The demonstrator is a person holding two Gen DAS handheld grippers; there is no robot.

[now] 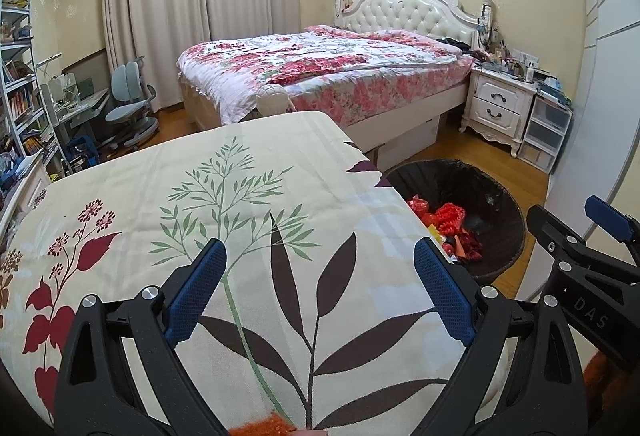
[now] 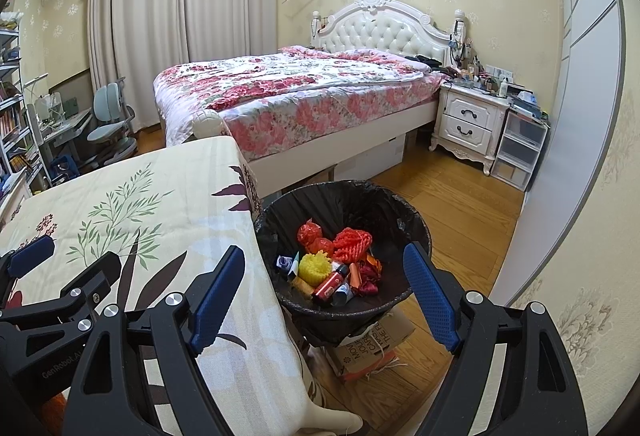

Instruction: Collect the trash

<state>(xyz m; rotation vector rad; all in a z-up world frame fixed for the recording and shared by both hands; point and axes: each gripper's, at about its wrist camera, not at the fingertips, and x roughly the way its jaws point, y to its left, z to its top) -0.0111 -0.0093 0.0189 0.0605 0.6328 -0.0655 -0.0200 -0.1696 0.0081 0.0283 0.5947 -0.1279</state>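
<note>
A black-lined trash bin (image 2: 418, 226) stands on the floor by the table's right edge, holding several pieces of trash (image 2: 336, 264): red and orange wrappers, a yellow piece, small tubes. My right gripper (image 2: 324, 274) hovers open just above the bin's near rim, nothing between its blue pads. My left gripper (image 1: 320, 264) is open over the floral tablecloth (image 1: 248, 204), empty. In the left wrist view the bin (image 1: 508, 208) shows at the right, with the right gripper (image 1: 600, 232) beside it. An orange fuzzy scrap (image 1: 262, 428) peeks out at the bottom edge.
A bed (image 2: 304, 96) with a floral quilt lies beyond the table. A white nightstand (image 2: 466, 120) and plastic drawers (image 2: 520, 152) stand at the right. The bin rests on a cardboard box (image 2: 372, 348). A desk chair (image 2: 110, 124) and shelves are at the left. Wooden floor (image 2: 452, 204) lies around the bin.
</note>
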